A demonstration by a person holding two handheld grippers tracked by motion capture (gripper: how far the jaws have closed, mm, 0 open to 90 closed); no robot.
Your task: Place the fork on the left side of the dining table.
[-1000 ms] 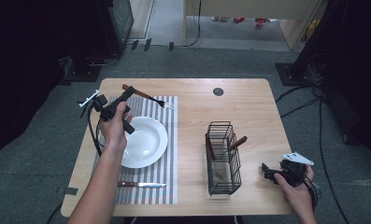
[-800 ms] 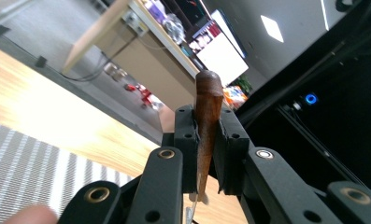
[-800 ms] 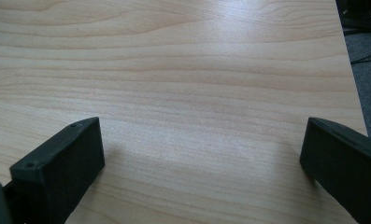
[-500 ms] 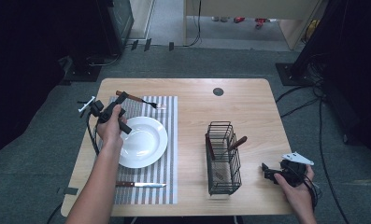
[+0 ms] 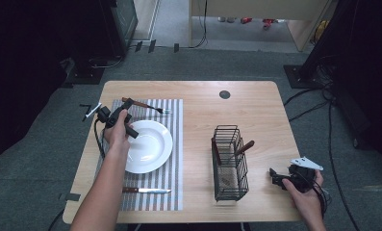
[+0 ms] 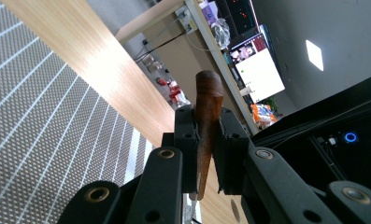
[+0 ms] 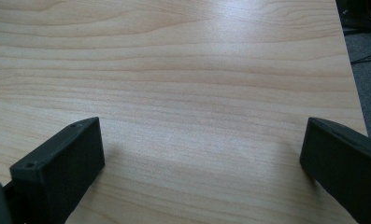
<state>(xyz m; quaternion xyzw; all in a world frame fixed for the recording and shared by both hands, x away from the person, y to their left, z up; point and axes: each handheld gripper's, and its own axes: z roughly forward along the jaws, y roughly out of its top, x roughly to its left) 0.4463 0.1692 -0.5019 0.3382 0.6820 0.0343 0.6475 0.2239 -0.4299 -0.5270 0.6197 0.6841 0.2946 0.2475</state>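
Left gripper (image 6: 205,154) pinches the fork (image 5: 147,106) by its wooden handle, a grip we see close up in its own view; from above, we see the fork lying across the striped mat's (image 5: 174,144) far edge, beyond the plate (image 5: 152,144). Right gripper (image 7: 202,163) rests spread above bare table (image 5: 256,110) near its right front corner.
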